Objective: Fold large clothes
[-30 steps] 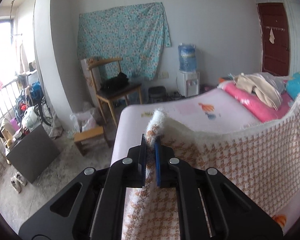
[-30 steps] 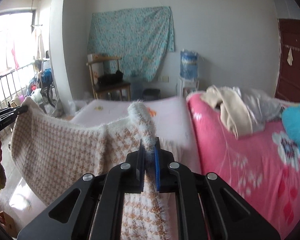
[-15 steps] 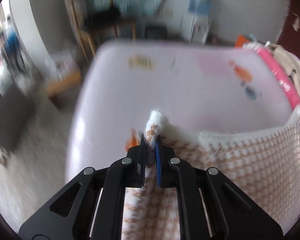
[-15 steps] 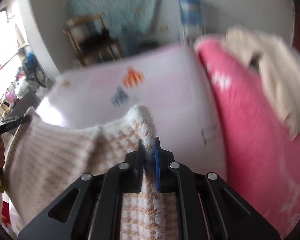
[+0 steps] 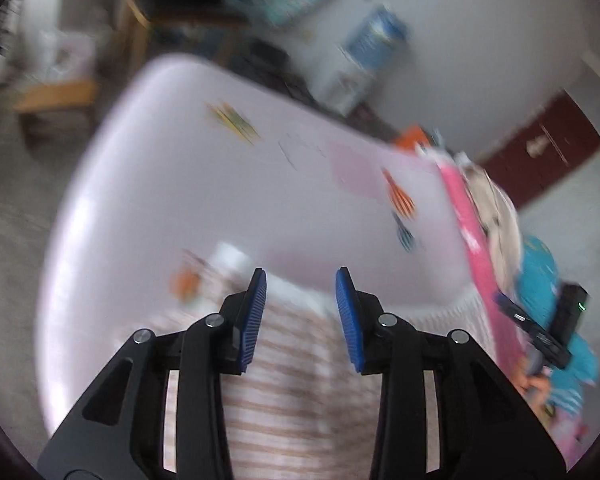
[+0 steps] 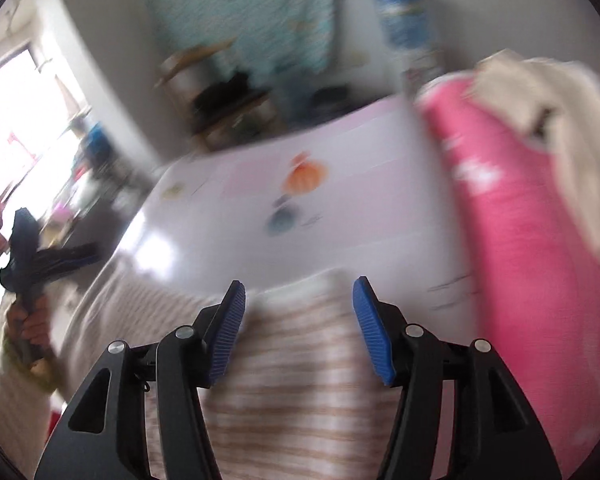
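The large garment is a white and tan checked knit (image 5: 300,380). It lies on the pale pink bed (image 5: 228,184) under my left gripper (image 5: 301,284), which is open and empty above its far edge. In the right wrist view the same knit (image 6: 300,368) lies under my right gripper (image 6: 299,292), which is also open and empty. Both views are blurred by motion. The other gripper shows at the right edge of the left wrist view (image 5: 540,332) and at the left edge of the right wrist view (image 6: 32,256).
A bright pink quilt (image 6: 516,240) with a cream garment pile (image 6: 540,92) lies along the bed's right side. A wooden chair (image 6: 220,108), a water dispenser (image 6: 404,24) and a hanging teal cloth (image 6: 260,12) stand beyond the bed's far end.
Both grippers have opened and let go of the knit's edge, which has dropped onto the bed. Both cameras have tilted down toward the bed.
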{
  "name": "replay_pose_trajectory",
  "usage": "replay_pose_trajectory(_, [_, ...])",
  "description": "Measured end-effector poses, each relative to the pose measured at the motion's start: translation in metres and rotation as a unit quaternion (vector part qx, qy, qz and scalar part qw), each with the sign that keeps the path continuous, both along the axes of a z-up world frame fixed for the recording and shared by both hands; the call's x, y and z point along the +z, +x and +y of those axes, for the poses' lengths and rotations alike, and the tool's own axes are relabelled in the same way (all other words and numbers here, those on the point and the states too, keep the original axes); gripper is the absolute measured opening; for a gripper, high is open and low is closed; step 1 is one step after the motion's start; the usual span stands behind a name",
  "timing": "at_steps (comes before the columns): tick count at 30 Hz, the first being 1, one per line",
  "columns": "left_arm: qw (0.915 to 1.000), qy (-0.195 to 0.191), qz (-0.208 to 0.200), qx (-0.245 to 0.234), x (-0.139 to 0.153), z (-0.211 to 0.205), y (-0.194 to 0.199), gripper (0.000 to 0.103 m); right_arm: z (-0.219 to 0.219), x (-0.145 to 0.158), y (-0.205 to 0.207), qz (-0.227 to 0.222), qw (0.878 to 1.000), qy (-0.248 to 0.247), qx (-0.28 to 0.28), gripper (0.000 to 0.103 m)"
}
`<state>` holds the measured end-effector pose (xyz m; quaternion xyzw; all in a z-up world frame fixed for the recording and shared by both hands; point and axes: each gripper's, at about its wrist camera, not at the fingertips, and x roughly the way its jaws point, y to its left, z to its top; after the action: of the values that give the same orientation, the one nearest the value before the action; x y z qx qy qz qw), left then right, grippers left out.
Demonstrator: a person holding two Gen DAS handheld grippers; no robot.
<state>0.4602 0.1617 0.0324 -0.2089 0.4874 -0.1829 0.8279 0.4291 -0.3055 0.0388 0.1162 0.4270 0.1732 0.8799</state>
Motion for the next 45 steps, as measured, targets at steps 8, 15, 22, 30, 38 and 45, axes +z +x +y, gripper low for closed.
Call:
replay_pose_trajectory(8, [0.9927,-0.058,0.066,0.082,-0.039,0.055,0.004,0.027,-0.028,-0.026,0.018,0.082,0.992,-0.008,-0.095,0.052])
replay_pose_trajectory(15, [0.9957,0.049,-0.025,0.075,0.025,0.059,-0.07,0.036,-0.011,0.02,-0.07,0.018,0.997,-0.054,-0.057,0.055])
replay_pose_trajectory(22, [0.9849,0.163,-0.041,-0.04,0.001,-0.001,-0.156,0.039,0.051,-0.006,-0.151,0.018,0.994,-0.099,0.028,0.059])
replay_pose_trajectory(30, [0.9789,0.181,-0.095,-0.008,0.019,0.003,-0.184,0.04,0.065,0.002,-0.161,0.01,0.994,-0.109,0.005,0.059])
replay_pose_trajectory(38, [0.9578,0.244,-0.127,-0.084,0.01,-0.081,-0.175,0.045,0.148,-0.016,-0.137,-0.034,0.984,-0.159,0.066,0.059])
replay_pose_trajectory(45, [0.9646,0.236,-0.099,-0.064,0.004,-0.075,-0.179,0.045,0.142,-0.014,-0.152,-0.018,0.986,-0.155,0.058,0.062])
